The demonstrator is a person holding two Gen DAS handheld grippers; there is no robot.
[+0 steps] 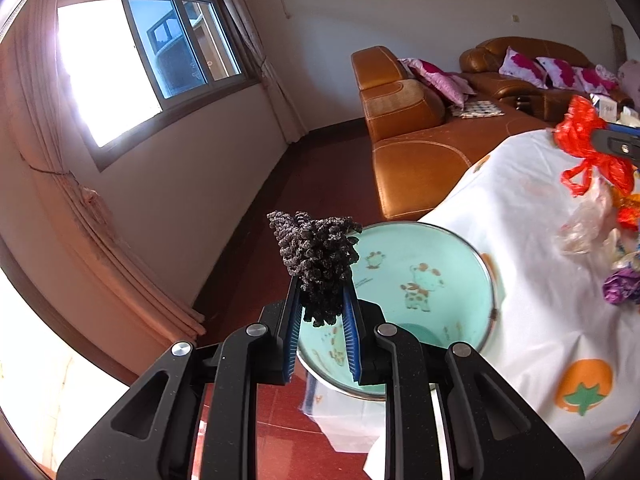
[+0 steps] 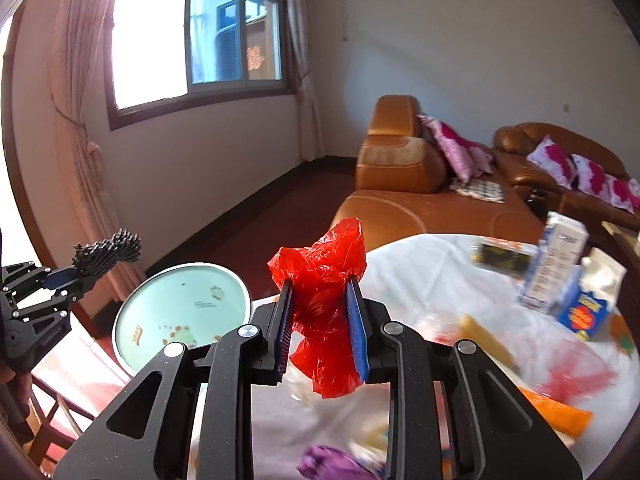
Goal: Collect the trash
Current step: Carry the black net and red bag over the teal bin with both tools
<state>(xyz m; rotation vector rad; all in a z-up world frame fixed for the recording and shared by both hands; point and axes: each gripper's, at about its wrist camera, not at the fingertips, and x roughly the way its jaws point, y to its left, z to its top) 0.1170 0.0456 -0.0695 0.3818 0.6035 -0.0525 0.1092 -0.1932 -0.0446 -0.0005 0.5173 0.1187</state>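
Observation:
My left gripper [image 1: 322, 292] is shut on a dark fuzzy clump of trash [image 1: 316, 256] and holds it above the near rim of a mint green bin [image 1: 440, 280] with cartoon animals inside. The bin stands beside the table. My right gripper [image 2: 320, 304] is shut on a crumpled red plastic bag [image 2: 324, 280] and holds it over the table's edge, right of the bin [image 2: 180, 304]. The left gripper with its clump [image 2: 108, 252] shows at the far left of the right wrist view. The right gripper with the red bag [image 1: 580, 136] shows at the far right of the left wrist view.
The table has a white fruit-print cloth [image 1: 520, 280] with more trash: a clear wrapper [image 1: 588, 224], purple wrapper [image 1: 620, 284], orange packet [image 2: 560, 412], cartons [image 2: 560, 256]. A brown leather sofa [image 1: 420, 132] with pink cushions stands behind. A wooden chair [image 2: 60, 412] stands below the bin.

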